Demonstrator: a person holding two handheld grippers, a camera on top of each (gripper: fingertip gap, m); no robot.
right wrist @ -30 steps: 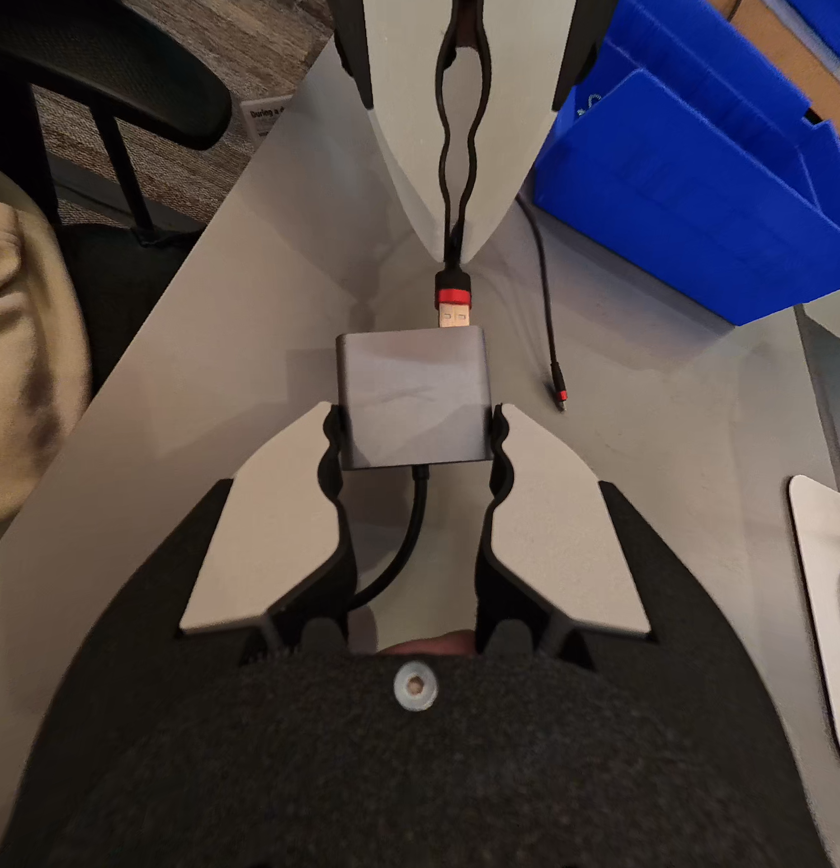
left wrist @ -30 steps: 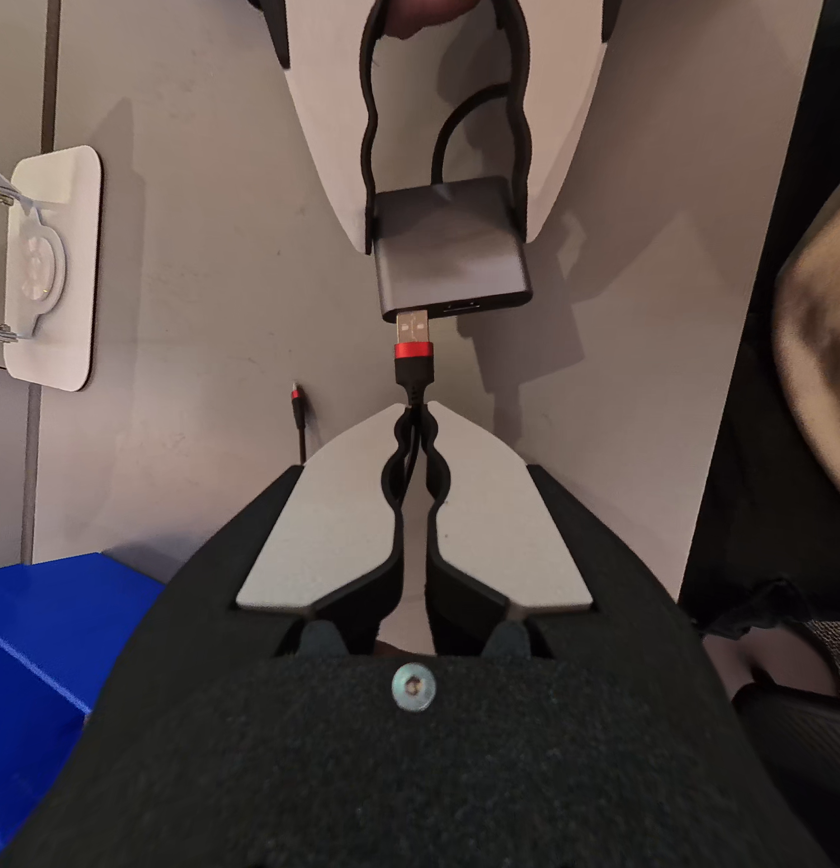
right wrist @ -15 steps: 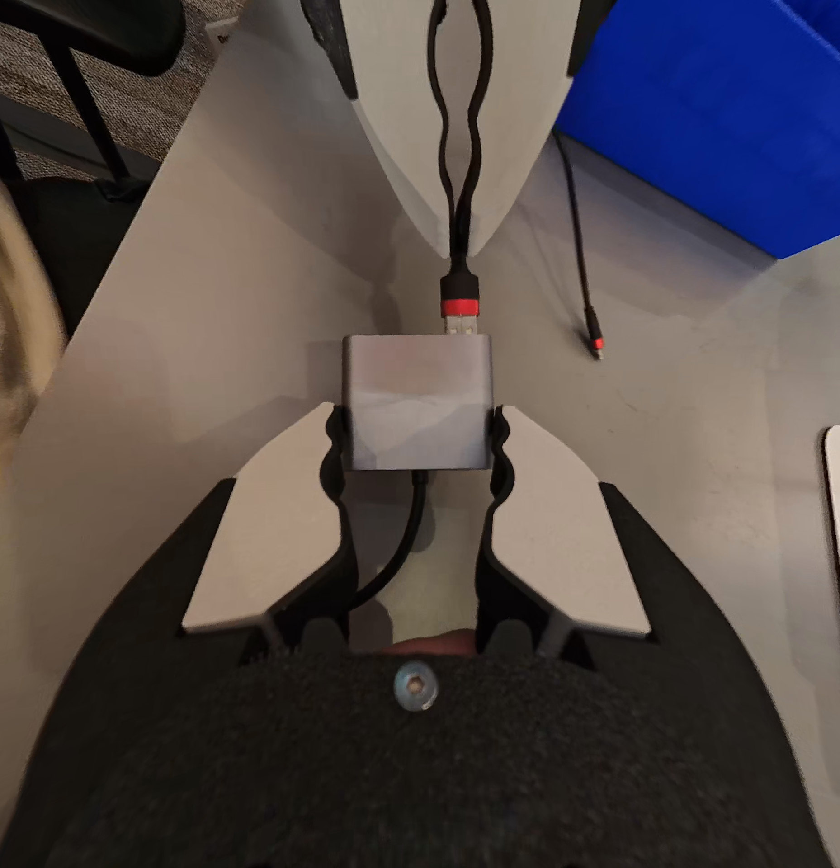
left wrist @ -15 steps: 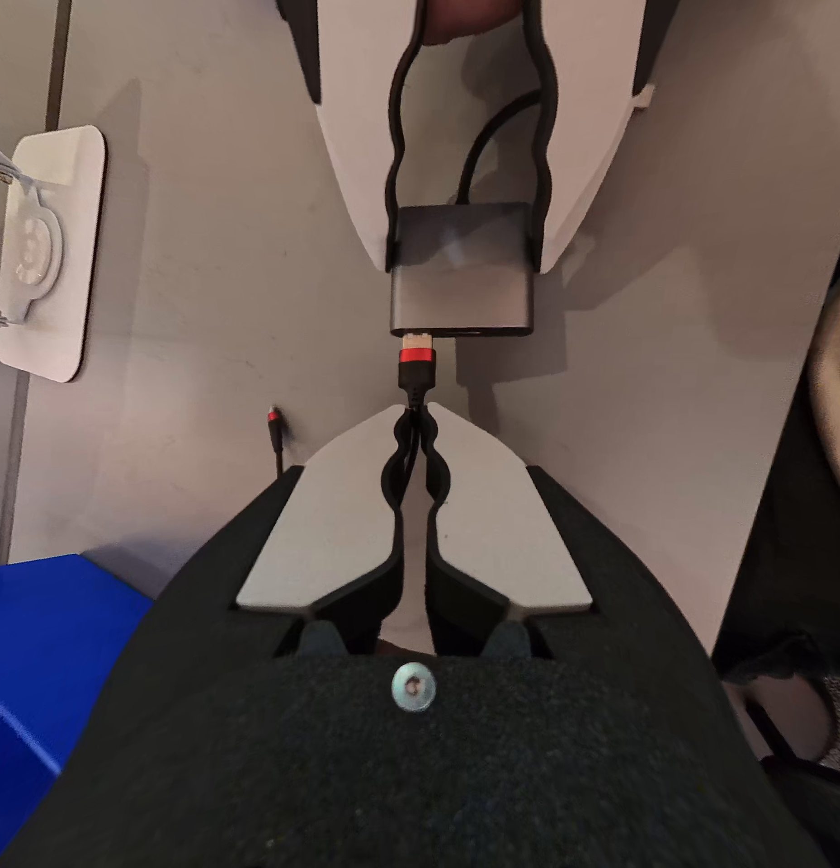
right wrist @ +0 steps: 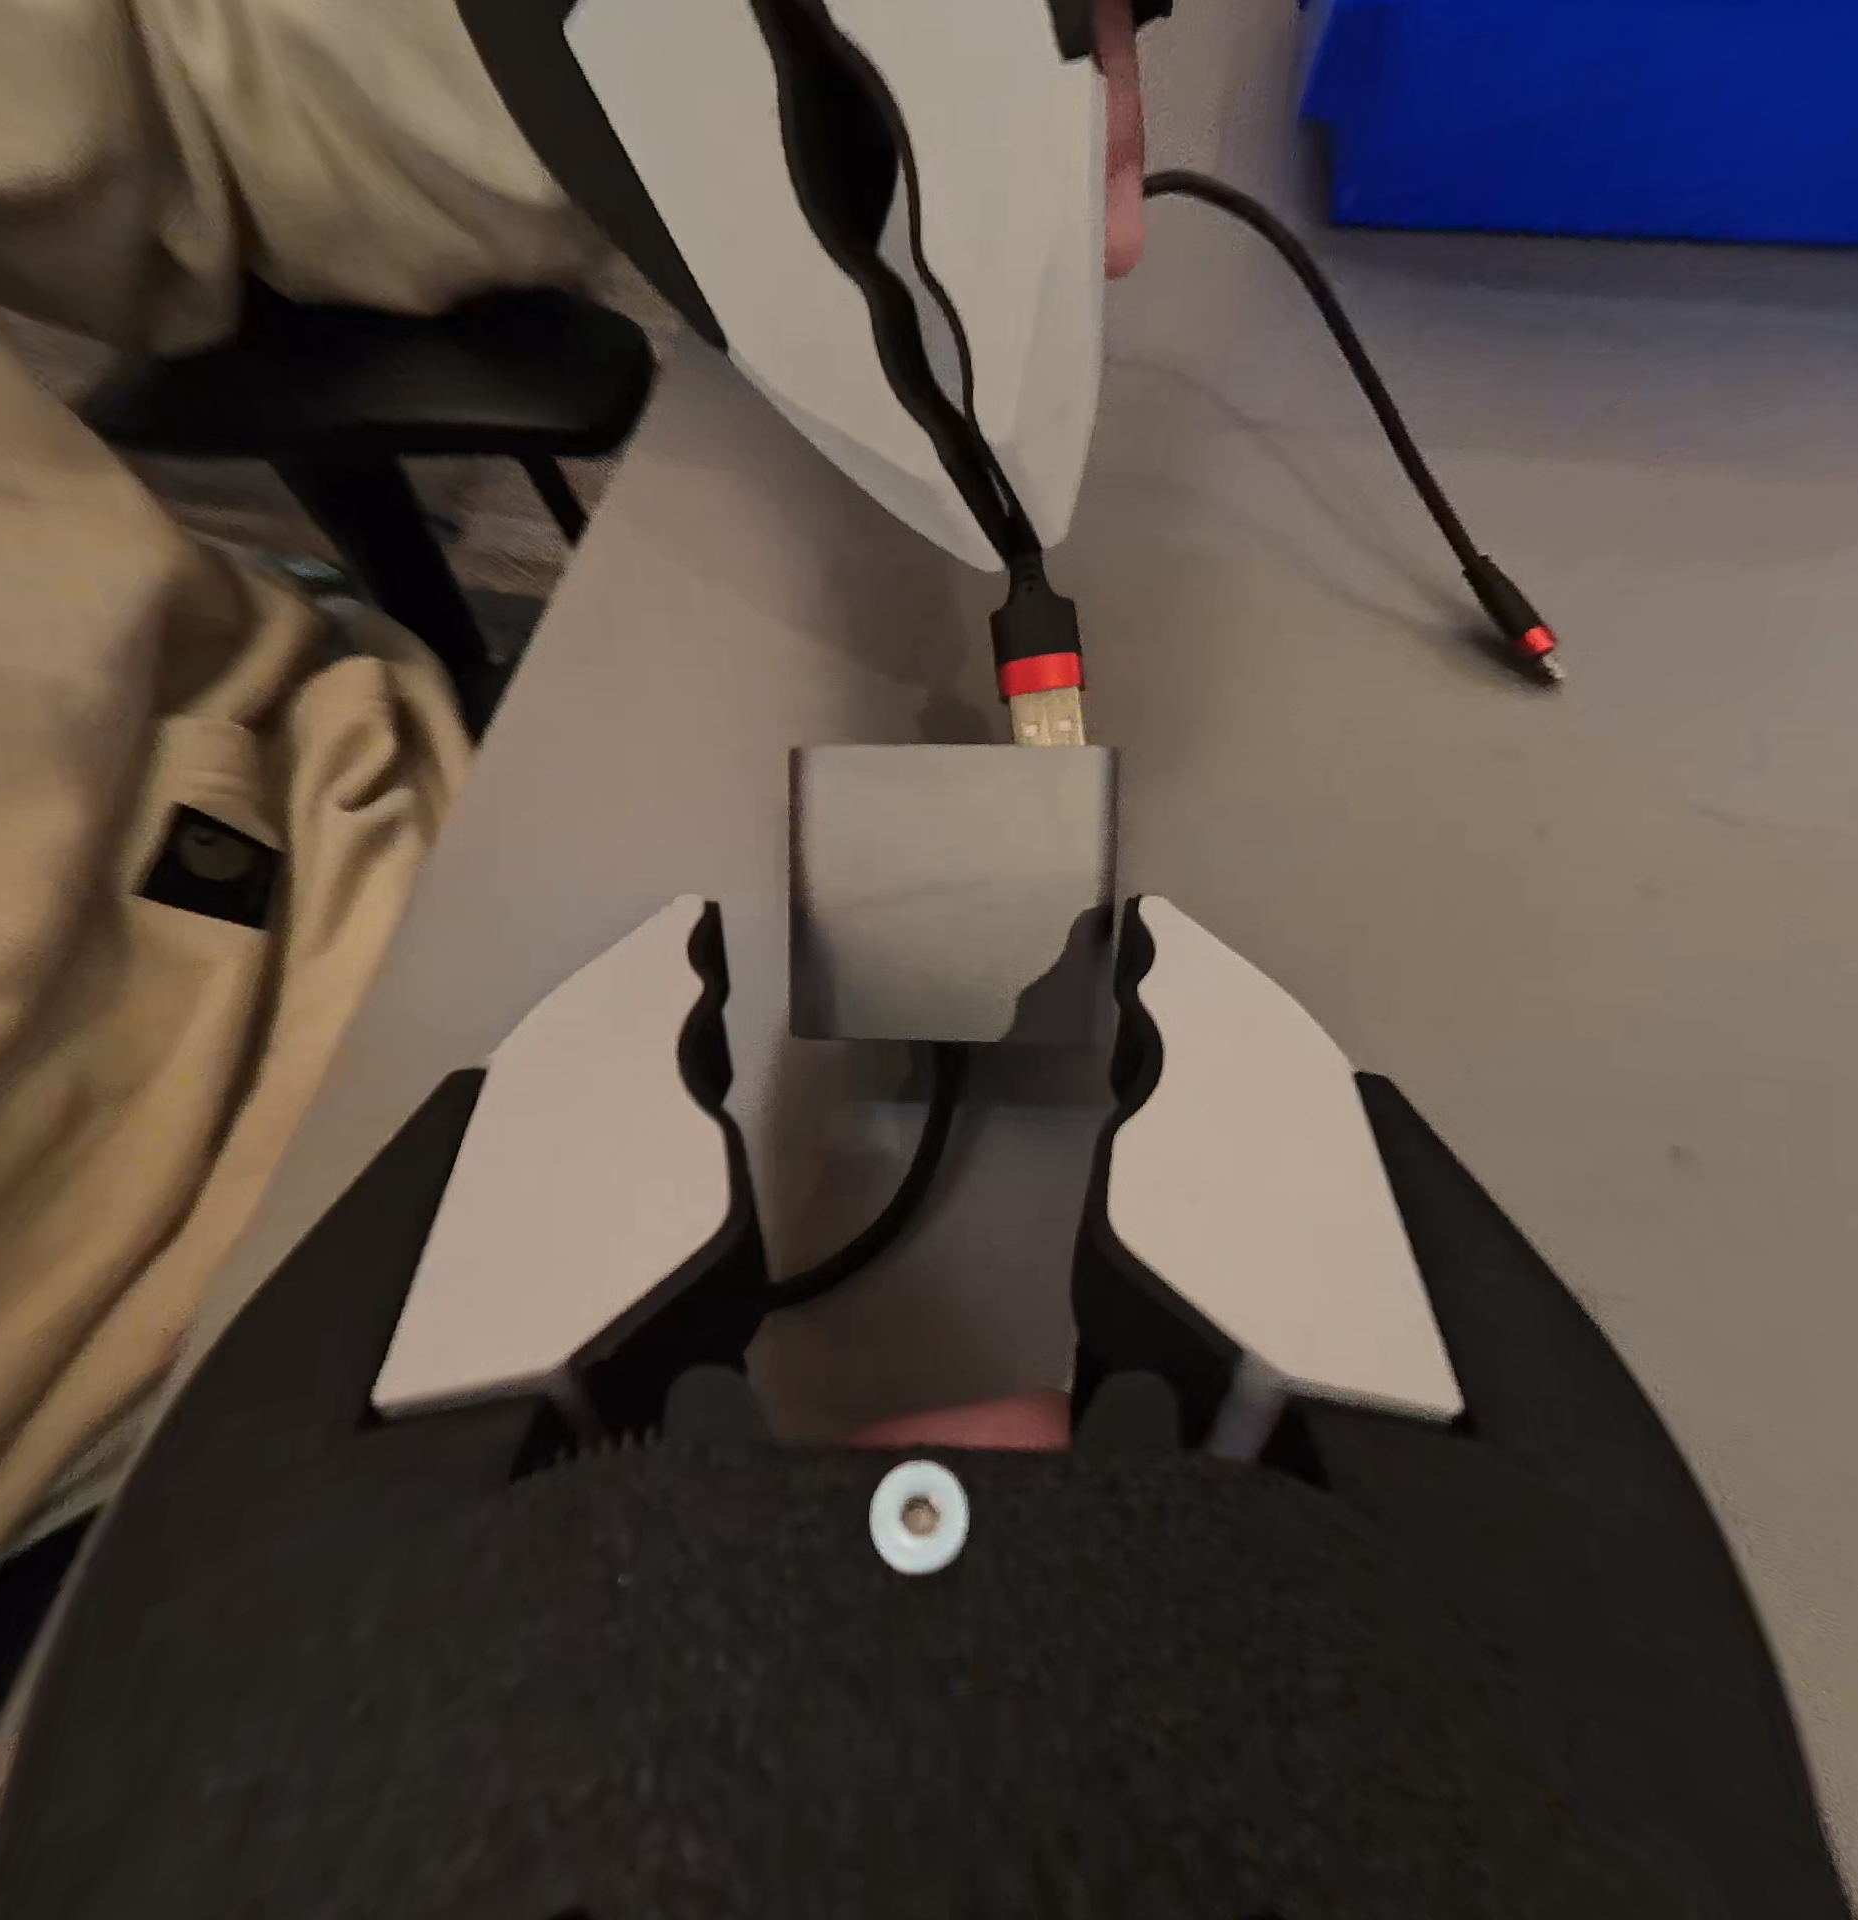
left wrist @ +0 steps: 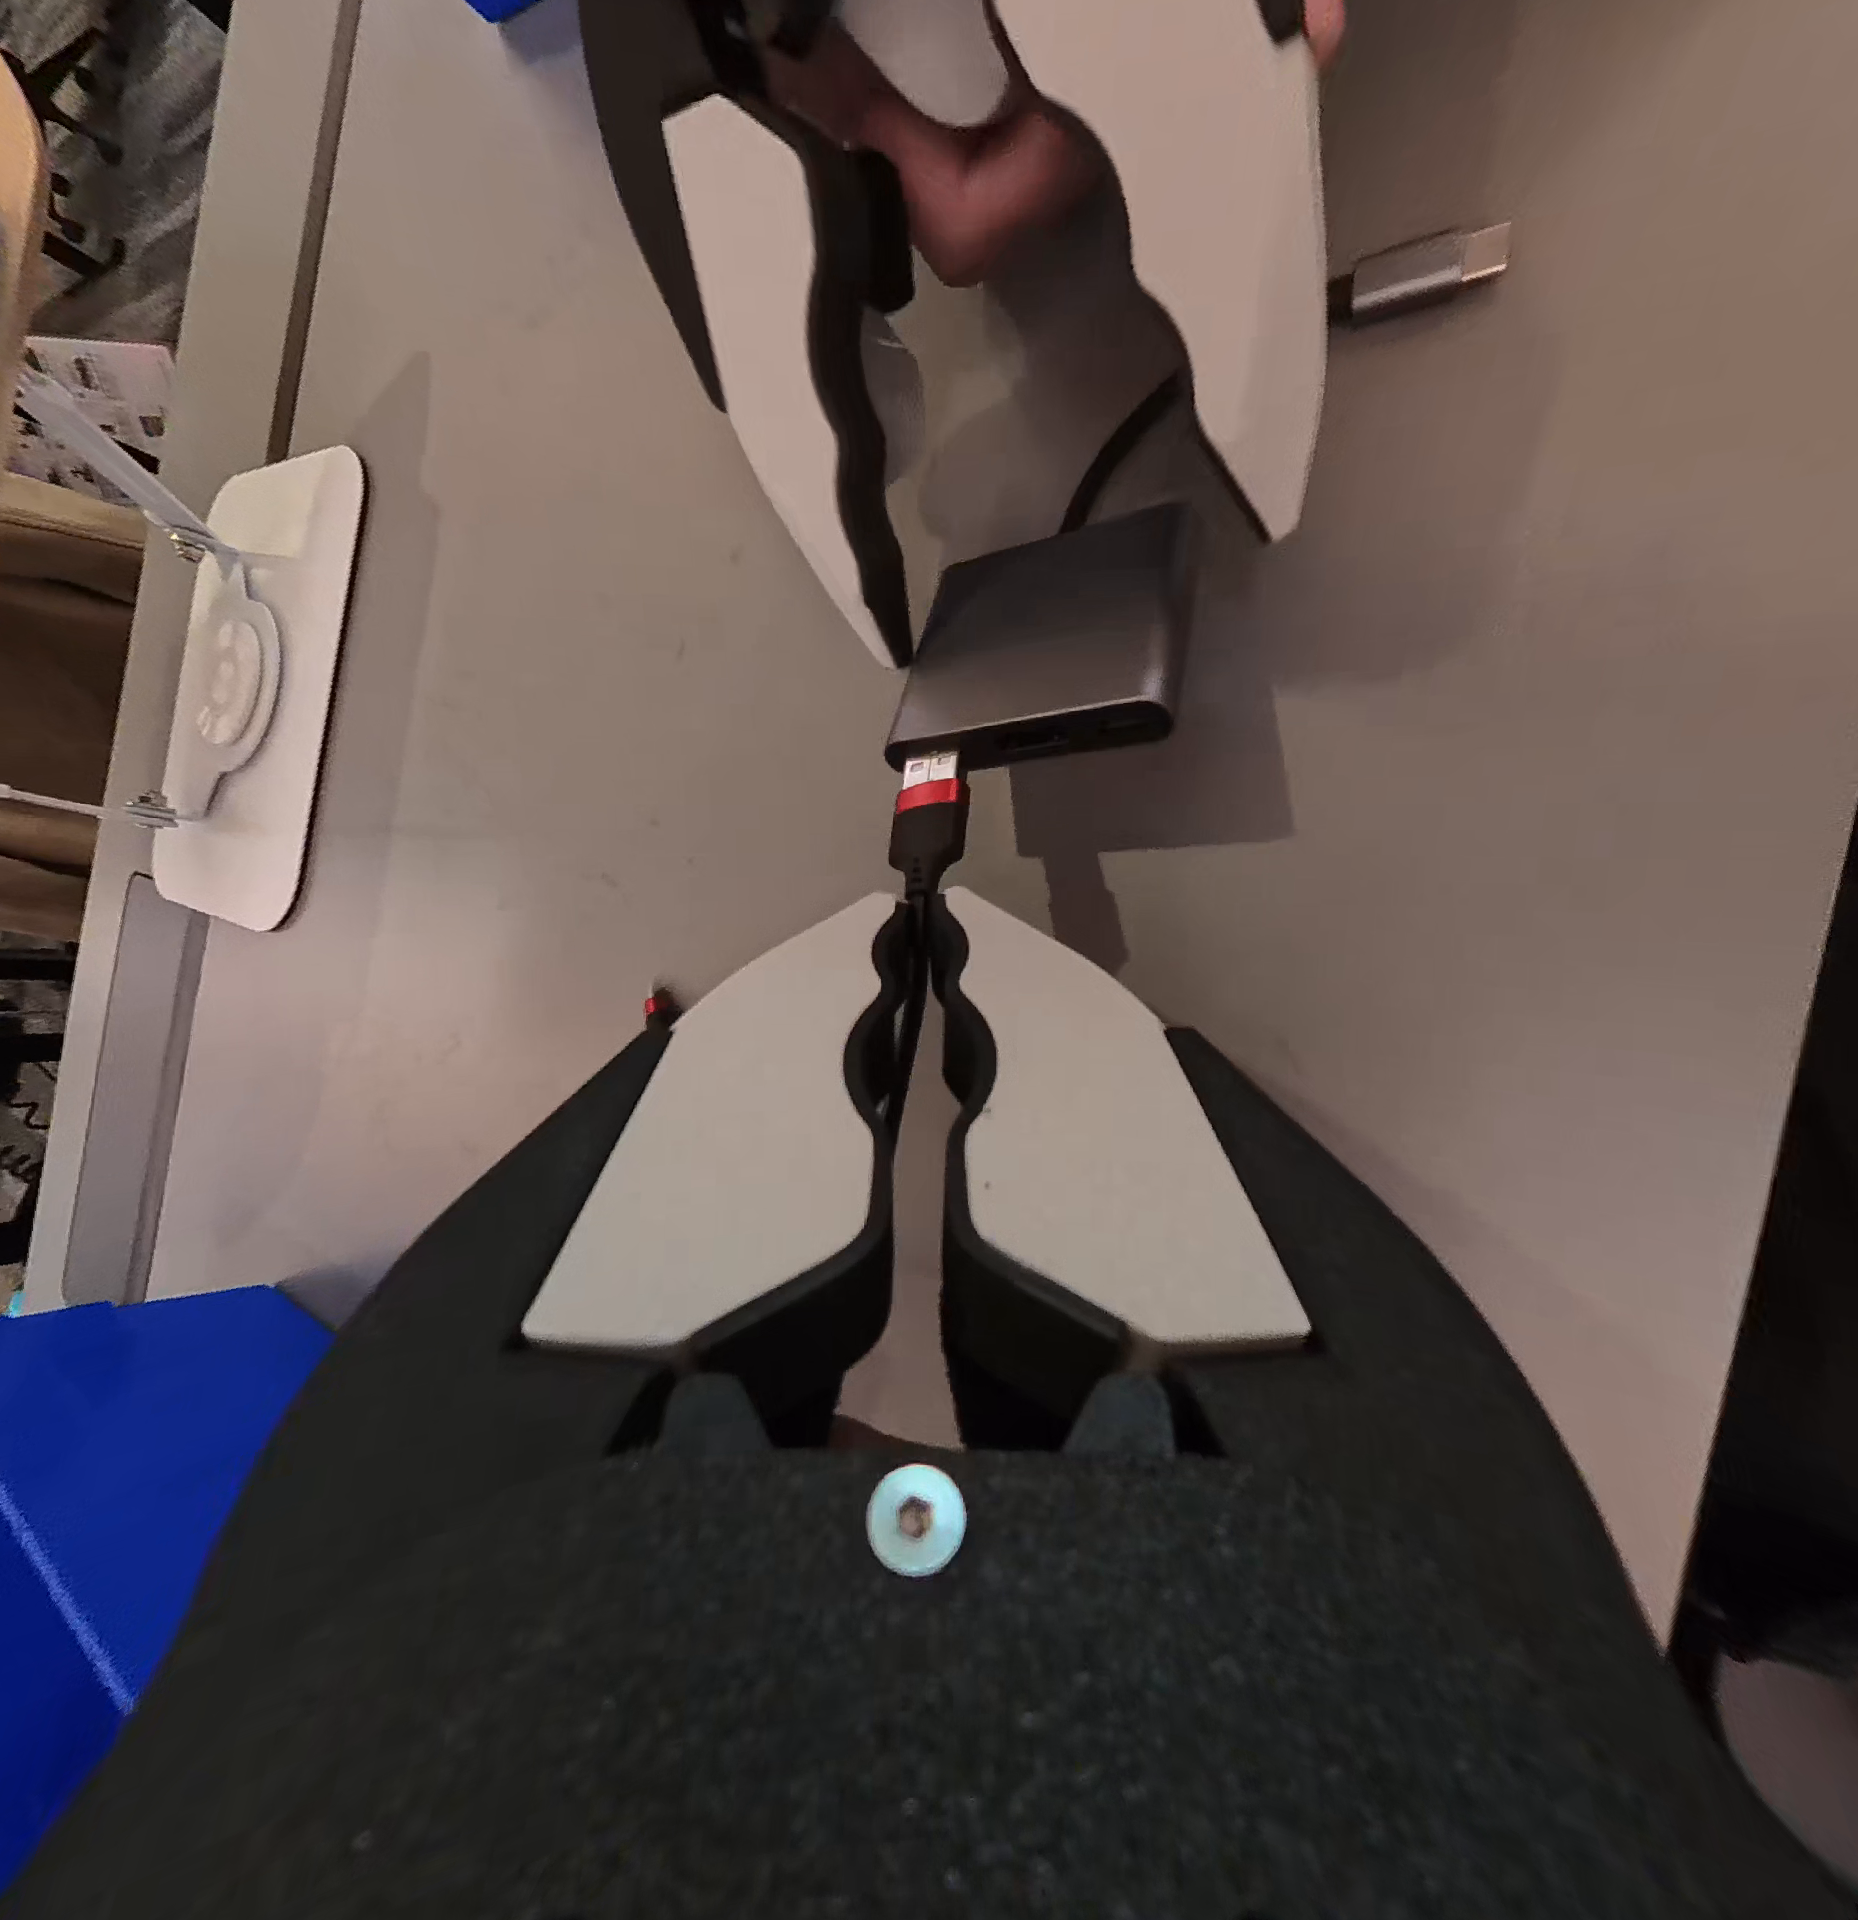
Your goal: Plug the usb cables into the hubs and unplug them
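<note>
My left gripper [left wrist: 920, 899] is shut on the black USB cable [left wrist: 909, 997] just behind its red-banded plug [left wrist: 930, 795]. The plug's metal tip sits partly in a port at one end of the dark grey hub [left wrist: 1039, 644]. My right gripper [right wrist: 914, 914] is open around the hub [right wrist: 951, 883]: its right finger touches the hub's edge, and a gap shows at the left finger. The plug [right wrist: 1044, 686] and my left gripper [right wrist: 1018, 551] show beyond the hub in the right wrist view. The hub's own black lead [right wrist: 904, 1174] runs back between my right fingers.
The cable's other small red-banded end [right wrist: 1527, 649] lies loose on the grey table [right wrist: 1527, 1039]. A blue bin [left wrist: 73, 1507] stands near my left gripper. A white pad [left wrist: 260, 686] lies by the table's edge. A silver connector [left wrist: 1424, 275] lies behind. A person's beige garment [right wrist: 177, 831] and a black chair [right wrist: 385, 384] are beside the table. One gripper's finger ends stand about 6 centimetres off the other's.
The plug went from just outside the hub into its port. My right gripper then opened off the hub. Both grippers have swung, and the hub now sits skewed.
</note>
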